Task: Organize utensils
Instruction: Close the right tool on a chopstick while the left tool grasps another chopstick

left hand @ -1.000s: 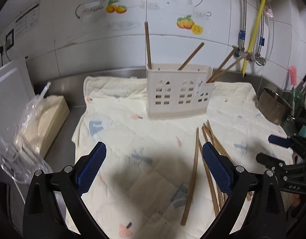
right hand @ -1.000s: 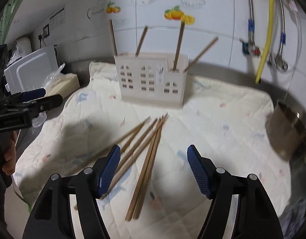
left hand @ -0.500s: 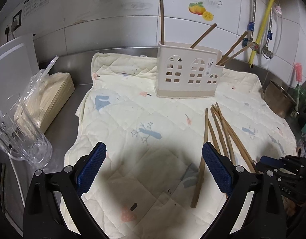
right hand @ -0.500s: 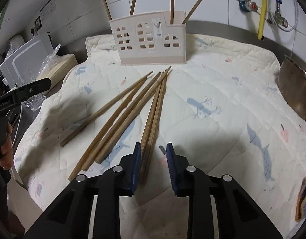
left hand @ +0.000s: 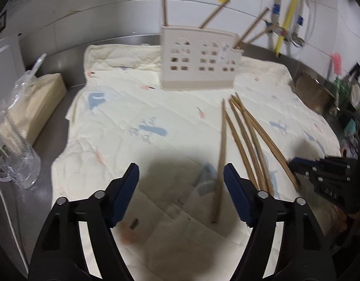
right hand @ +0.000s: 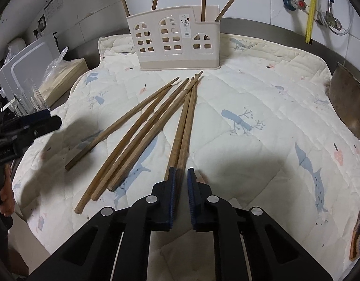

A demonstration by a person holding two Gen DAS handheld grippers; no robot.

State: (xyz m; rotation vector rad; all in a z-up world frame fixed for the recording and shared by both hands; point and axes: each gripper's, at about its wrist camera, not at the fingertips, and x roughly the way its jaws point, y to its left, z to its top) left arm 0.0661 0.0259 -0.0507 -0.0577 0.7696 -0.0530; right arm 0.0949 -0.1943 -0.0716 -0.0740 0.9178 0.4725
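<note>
**Right claw pinches two chopsticks, left claw narrowing over one**

The small label on the cream plastic utensil holder with window cut-outs (right hand: 173,39) is too small to read. The holder stands far ahead of both claws with four brown chopsticks upright in it.

The right claw (right hand: 180,182) is closed on the pair of brown wooden chopsticks (right hand: 185,126). The left claw (left hand: 181,187) is closing; the single brown wooden chopstick (left hand: 221,164) lies between its jaws, untouched.

The pale quilted cloth (right hand: 262,107) lies free to the right of the right claw.
</note>
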